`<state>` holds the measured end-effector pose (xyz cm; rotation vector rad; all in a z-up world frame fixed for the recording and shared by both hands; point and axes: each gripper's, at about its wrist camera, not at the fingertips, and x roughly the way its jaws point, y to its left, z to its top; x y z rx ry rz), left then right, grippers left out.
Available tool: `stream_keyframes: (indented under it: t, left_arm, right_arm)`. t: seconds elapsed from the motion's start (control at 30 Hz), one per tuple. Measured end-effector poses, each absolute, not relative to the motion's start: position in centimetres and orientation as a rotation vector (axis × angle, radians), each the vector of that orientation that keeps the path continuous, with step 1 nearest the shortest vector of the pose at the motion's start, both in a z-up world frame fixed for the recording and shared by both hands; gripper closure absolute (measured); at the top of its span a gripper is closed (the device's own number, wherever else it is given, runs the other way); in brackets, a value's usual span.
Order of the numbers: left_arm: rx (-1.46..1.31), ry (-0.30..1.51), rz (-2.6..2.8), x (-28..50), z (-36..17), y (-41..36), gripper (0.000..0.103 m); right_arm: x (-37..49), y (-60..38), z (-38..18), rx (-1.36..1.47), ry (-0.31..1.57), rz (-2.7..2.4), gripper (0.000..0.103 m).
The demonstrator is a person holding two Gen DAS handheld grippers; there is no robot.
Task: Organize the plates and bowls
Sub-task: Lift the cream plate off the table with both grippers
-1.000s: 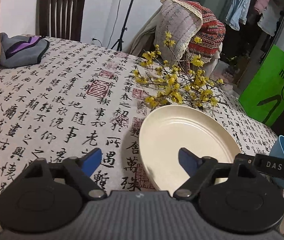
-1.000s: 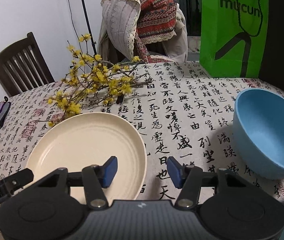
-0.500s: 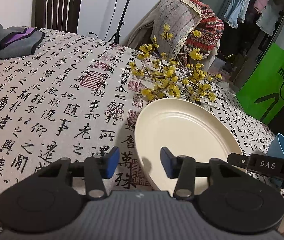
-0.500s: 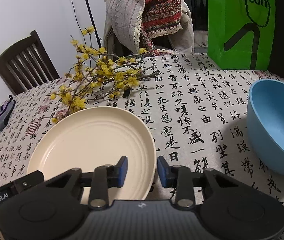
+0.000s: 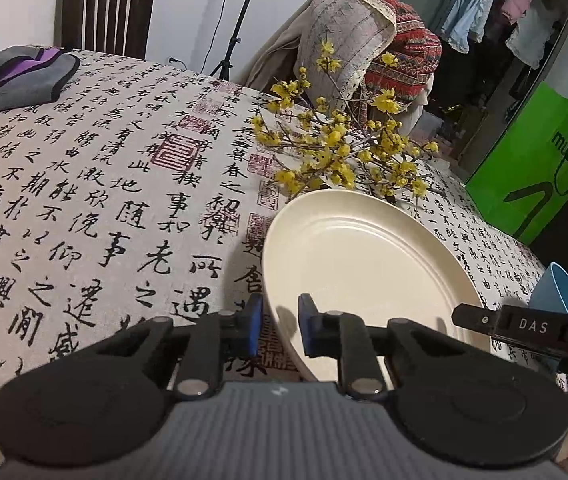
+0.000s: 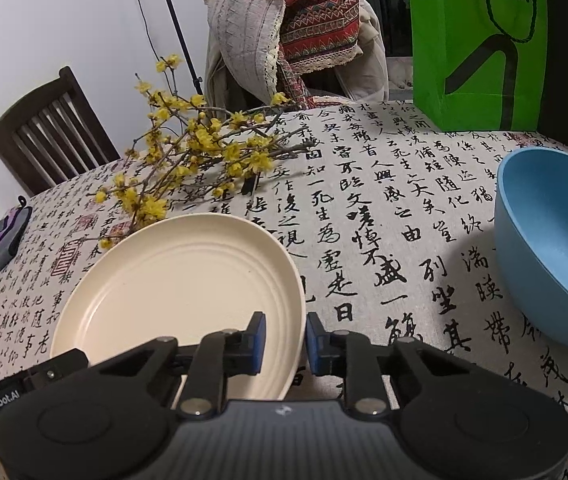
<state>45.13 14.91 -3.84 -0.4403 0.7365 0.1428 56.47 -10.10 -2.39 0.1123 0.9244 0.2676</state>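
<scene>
1. The table under a cream cloth printed with black calligraphy (image 6: 384, 216) carries everything.
2. The round cream ribbed plate (image 6: 188, 280) lies flat at the near edge, between the two tools.
3. The round blue bowl (image 6: 556, 248) sits to the plate's right, well apart (untouched).
4. The left gripper (image 5: 280, 326) straddles the plate's left rim, jaws closing, pads not yet visibly pressing.
5. The right gripper (image 6: 284, 342) straddles the right rim, jaws likewise closing; a level two-sided lift looks next.
</scene>
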Motion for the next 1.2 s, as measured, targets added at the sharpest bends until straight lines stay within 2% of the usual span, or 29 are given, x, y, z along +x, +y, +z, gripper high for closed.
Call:
stream_keyframes:
  t: [0.47,1.2]
  left_arm:
    - [-0.413,0.728,0.162,45.2,-4.0,14.8,0.088]
    - [-0.36,0.738,0.207,45.2,-3.7,14.7,0.088]
  right_arm:
    - [56.3,-9.9,-2.6,0.076,0.908,0.283,0.093]
    - [53.9,-9.2,-2.4,-0.01,0.897,0.322,0.092]
